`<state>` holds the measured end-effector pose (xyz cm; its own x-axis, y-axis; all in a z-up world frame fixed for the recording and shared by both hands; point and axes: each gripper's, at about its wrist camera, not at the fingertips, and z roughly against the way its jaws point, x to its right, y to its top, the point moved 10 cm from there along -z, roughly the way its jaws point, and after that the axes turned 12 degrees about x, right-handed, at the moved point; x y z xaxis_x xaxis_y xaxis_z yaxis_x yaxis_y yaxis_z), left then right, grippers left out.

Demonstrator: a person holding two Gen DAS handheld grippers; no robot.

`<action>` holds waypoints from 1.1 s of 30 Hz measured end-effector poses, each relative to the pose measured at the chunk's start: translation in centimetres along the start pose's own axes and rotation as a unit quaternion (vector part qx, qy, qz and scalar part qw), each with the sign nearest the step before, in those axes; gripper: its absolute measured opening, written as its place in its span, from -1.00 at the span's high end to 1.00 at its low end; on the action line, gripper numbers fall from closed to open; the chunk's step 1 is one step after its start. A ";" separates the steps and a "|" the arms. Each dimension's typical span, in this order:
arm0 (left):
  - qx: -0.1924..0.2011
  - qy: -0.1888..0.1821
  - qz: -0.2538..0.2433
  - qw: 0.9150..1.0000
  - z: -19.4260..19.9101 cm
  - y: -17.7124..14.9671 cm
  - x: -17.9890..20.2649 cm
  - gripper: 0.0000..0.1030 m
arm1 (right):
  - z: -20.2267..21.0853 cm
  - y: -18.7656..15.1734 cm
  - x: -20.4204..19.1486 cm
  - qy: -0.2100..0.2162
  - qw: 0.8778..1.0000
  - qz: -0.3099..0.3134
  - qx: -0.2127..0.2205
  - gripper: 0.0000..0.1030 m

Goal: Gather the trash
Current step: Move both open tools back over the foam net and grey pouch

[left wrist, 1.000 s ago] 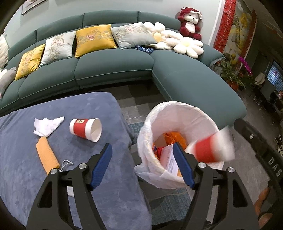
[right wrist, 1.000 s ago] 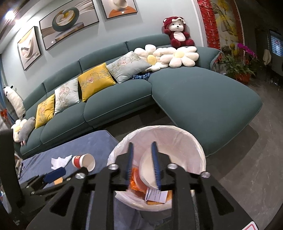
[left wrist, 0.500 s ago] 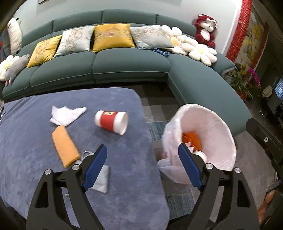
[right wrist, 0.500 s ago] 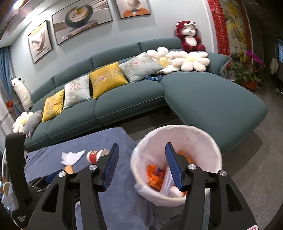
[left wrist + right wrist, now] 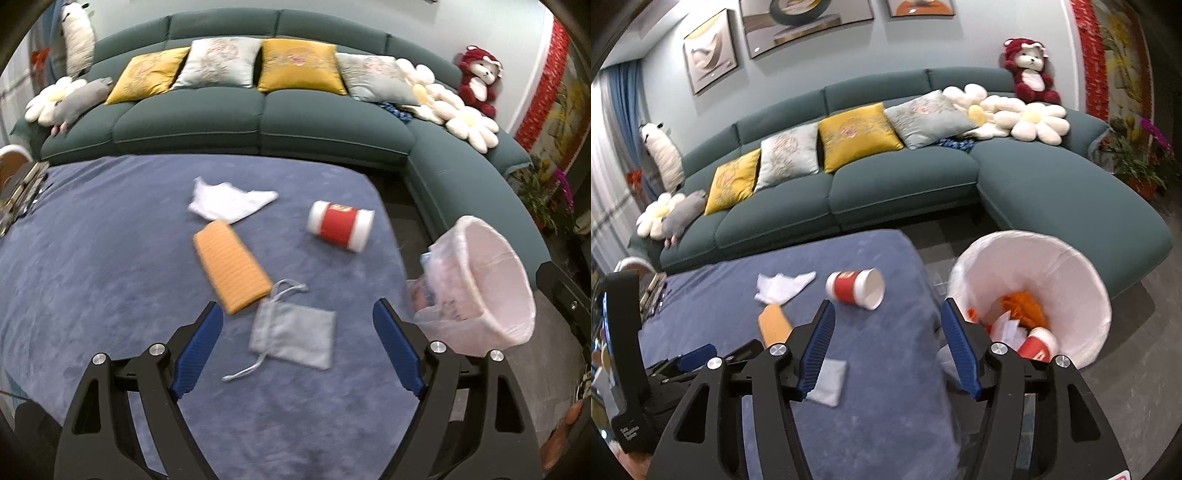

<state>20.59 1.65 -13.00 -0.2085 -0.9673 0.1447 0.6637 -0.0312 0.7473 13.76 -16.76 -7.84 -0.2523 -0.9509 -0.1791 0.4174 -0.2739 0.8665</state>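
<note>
A red and white paper cup [image 5: 340, 226] lies on its side on the blue-covered table [image 5: 92, 266], also in the right wrist view [image 5: 855, 288]. A crumpled white tissue [image 5: 229, 200], an orange cloth [image 5: 231, 266] and a grey drawstring pouch [image 5: 293, 334] lie near it. A white-lined bin [image 5: 1034, 291] stands off the table's right edge, holding a red cup [image 5: 1036, 347], orange scraps and paper. My left gripper [image 5: 299, 349] is open and empty, just above the pouch. My right gripper [image 5: 886, 347] is open and empty, over the table's right edge.
A teal sectional sofa [image 5: 905, 184] with yellow and grey cushions curves behind the table and bin. Flower cushions and a red plush bear [image 5: 1028, 70] sit on it. Potted flowers [image 5: 1145, 155] stand at far right. Dark items [image 5: 18, 184] lie at the table's left edge.
My right gripper opened and let a red cup fall into the bin, then swung left toward the table. My left gripper swung left from the bin to over the pouch.
</note>
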 end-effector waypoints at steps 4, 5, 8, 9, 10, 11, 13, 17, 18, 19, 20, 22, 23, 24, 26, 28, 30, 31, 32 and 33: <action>-0.010 0.007 0.016 1.000 0.4 -1.5 -2.9 -0.54 | -0.4 -2.2 -2.6 0.014 1.000 0.012 -0.021 -0.13; -0.012 0.010 0.015 1.000 0.5 -1.9 -3.5 -0.54 | -0.5 -2.7 -3.2 0.016 0.999 0.015 -0.024 -0.13; -0.019 0.017 0.017 1.000 0.7 -3.1 -5.2 -0.54 | -0.9 -4.5 -5.0 0.026 0.999 0.024 -0.040 -0.13; -0.023 0.019 0.022 0.999 0.8 -3.5 -5.8 -0.54 | -1.0 -5.0 -5.4 0.030 0.998 0.025 -0.045 -0.13; -0.025 0.021 0.025 0.999 0.8 -3.8 -6.3 -0.54 | -1.3 -5.8 -6.0 0.033 0.998 0.025 -0.053 -0.13; -0.029 0.023 0.029 0.999 0.8 -4.2 -6.9 -0.54 | -1.5 -6.4 -6.5 0.036 0.997 0.025 -0.059 -0.13; -0.035 0.028 0.032 0.998 0.7 -5.1 -8.0 -0.54 | -1.9 -7.7 -7.4 0.040 0.996 0.027 -0.070 -0.13; -0.045 0.035 0.040 0.998 0.7 -6.2 -9.7 -0.54 | -2.9 -9.9 -8.9 0.047 0.994 0.030 -0.092 -0.13; -0.048 0.036 0.041 0.997 0.6 -6.5 -10.0 -0.54 | -3.1 -10.3 -9.1 0.047 0.994 0.030 -0.096 -0.13; -0.050 0.037 0.041 0.997 0.5 -6.7 -10.3 -0.54 | -3.5 -10.8 -9.4 0.048 0.993 0.029 -0.102 -0.13; -0.053 0.039 0.041 0.997 0.4 -6.9 -10.6 -0.54 | -3.7 -11.2 -9.5 0.048 0.993 0.029 -0.106 -0.13; -0.058 0.040 0.046 0.996 0.2 -7.4 -11.2 -0.54 | -4.4 -12.1 -9.8 0.046 0.992 0.027 -0.117 -0.13; -0.060 0.041 0.049 0.996 0.0 -7.5 -11.4 -0.54 | -4.7 -12.3 -9.8 0.045 0.991 0.028 -0.120 -0.13; -0.064 0.041 0.052 0.996 -0.2 -7.8 -11.8 -0.54 | -5.1 -12.8 -9.9 0.044 0.991 0.029 -0.125 -0.13; -0.069 0.042 0.056 0.995 -0.5 -8.1 -12.1 -0.54 | -6.0 -13.5 -9.9 0.040 0.990 0.029 -0.135 -0.13; -0.074 0.042 0.060 0.995 -0.9 -8.4 -12.5 -0.54 | -6.8 -14.1 -9.8 0.035 0.989 0.028 -0.144 -0.13; -0.080 0.042 0.062 0.994 -1.3 -8.6 -12.9 -0.54 | -7.6 -14.7 -9.7 0.031 0.988 0.026 -0.152 -0.13; -0.082 0.042 0.063 0.994 -1.4 -8.8 -13.0 -0.54 | -8.1 -15.1 -9.6 0.028 0.987 0.022 -0.158 -0.13; -0.085 0.042 0.065 0.993 -1.7 -8.9 -13.2 -0.54 | -8.5 -15.3 -9.5 0.025 0.986 0.021 -0.162 -0.13; -0.087 0.043 0.065 0.993 -1.8 -8.9 -13.3 -0.54 | -8.9 -15.5 -9.4 0.023 0.986 0.019 -0.166 -0.12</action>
<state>18.76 14.31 -22.78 -0.0557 -0.9835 0.1719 0.7964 0.0601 0.6018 17.41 -4.83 -23.77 -0.1950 -0.9646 -0.1775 0.6903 -0.2636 0.6738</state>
